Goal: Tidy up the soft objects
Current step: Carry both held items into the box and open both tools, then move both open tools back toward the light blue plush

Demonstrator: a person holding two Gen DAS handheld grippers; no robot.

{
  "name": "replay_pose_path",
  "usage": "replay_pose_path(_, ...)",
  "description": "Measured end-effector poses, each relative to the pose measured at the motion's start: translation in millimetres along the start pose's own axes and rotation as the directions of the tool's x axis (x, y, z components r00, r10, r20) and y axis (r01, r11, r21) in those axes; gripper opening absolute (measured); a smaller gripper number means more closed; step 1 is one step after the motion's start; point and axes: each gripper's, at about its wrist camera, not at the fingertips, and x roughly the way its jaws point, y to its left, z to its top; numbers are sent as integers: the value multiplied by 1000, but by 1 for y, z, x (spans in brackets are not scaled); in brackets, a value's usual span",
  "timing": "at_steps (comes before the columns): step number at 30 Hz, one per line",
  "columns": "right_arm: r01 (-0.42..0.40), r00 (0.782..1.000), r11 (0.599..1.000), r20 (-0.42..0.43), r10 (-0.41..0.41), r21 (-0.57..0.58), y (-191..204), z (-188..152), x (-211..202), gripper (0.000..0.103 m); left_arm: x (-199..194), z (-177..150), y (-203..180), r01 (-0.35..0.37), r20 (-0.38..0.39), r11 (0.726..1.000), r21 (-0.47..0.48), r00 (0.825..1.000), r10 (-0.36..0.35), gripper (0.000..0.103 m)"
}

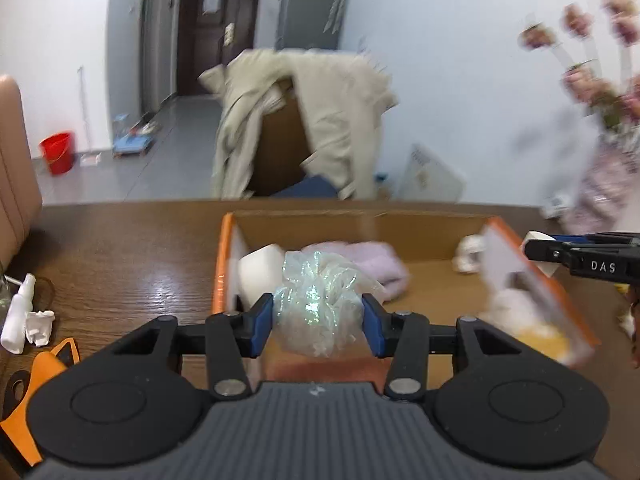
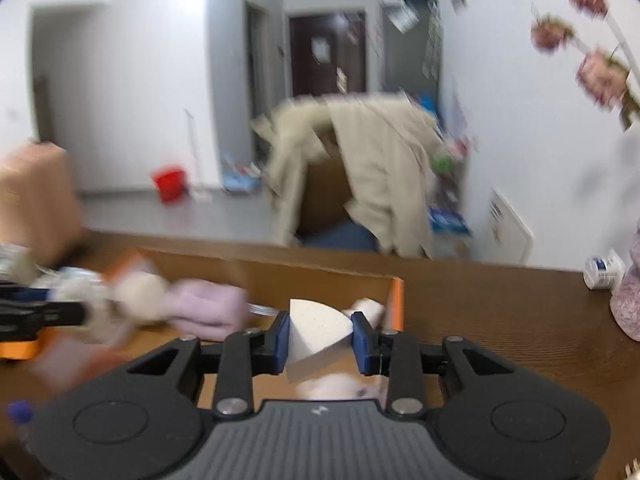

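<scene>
My left gripper (image 1: 318,320) is shut on a shimmery clear mesh bath pouf (image 1: 320,304), held over the near edge of an open cardboard box with orange flaps (image 1: 432,236). Inside the box lie a lilac folded cloth (image 1: 372,264) and a white sponge block (image 1: 260,276). My right gripper (image 2: 320,338) is shut on a white wedge-shaped sponge (image 2: 316,332), held above the box's right end (image 2: 396,300). The lilac cloth (image 2: 204,308) shows blurred to its left. The right gripper's tip (image 1: 580,258) shows at the right edge of the left wrist view.
The box sits on a dark wooden table (image 1: 120,264). A white spray bottle (image 1: 18,312), crumpled paper (image 1: 40,326) and an orange mask (image 1: 44,368) lie at the left. A vase of pink flowers (image 1: 604,184) stands at the right. A chair draped with a beige coat (image 1: 320,120) is behind the table.
</scene>
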Motion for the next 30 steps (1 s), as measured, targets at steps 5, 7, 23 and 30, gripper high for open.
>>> replay_pose_path(5,69,994,994,-84,-76,-84,10,10,54,33,29,-6,8,-10,-49,1000,22,999,11,64)
replay_pose_path(7,100,989,988,-100,-113,-121,14,7,61,38,28,-8,10,-11,-41,1000,28,999,13,72)
replay_pose_path(23,79,995,991,76,-71,-110,6,28,-66,59,-93,10,15,-52,135,999,16,990,49,80)
replay_pose_path(30,19,979,993,205,5,-113,5,-10,-183,70,-197,-28,1,-65,266,997,51,963,49,84)
